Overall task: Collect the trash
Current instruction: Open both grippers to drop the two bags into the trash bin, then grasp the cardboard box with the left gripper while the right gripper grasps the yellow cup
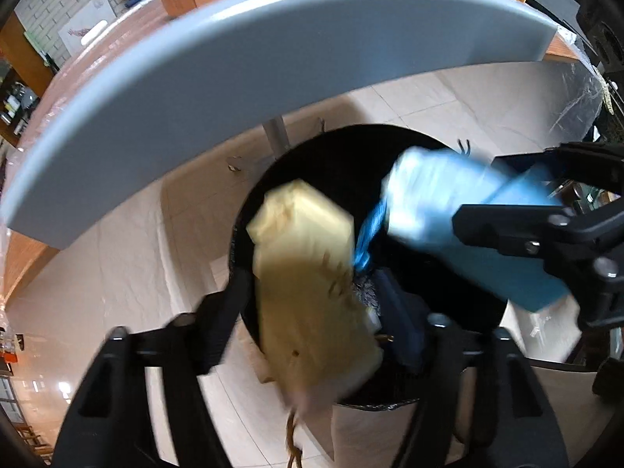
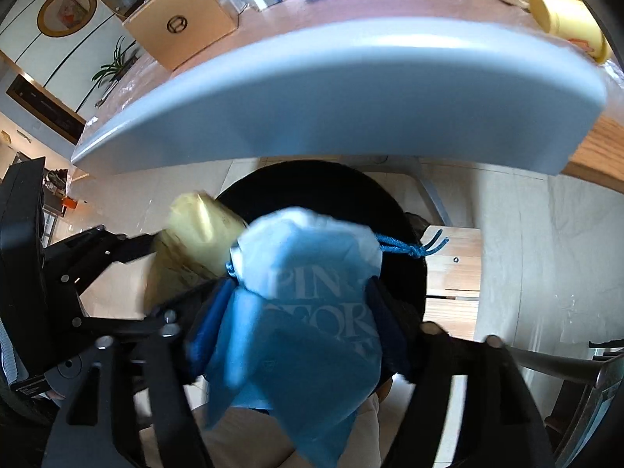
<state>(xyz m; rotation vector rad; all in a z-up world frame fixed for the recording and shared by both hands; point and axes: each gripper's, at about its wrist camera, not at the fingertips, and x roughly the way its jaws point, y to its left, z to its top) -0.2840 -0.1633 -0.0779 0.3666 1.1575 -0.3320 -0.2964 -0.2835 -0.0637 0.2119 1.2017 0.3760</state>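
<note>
both wrists look down, close | shared: black bin (image 1: pixel 343 148) (image 2: pixel 312 179)

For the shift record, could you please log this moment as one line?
left gripper: shut on yellow bag | right gripper: shut on blue bag | both above black bin | not released

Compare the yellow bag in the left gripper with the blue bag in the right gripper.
The yellow bag is plain, opaque and pale yellow; the blue bag is light blue with white lettering. The blue bag has a blue drawstring cord at its gathered top; no such cord is plain on the yellow bag. Both are held over the black bin, one by the left gripper, the other by the right gripper.
</note>
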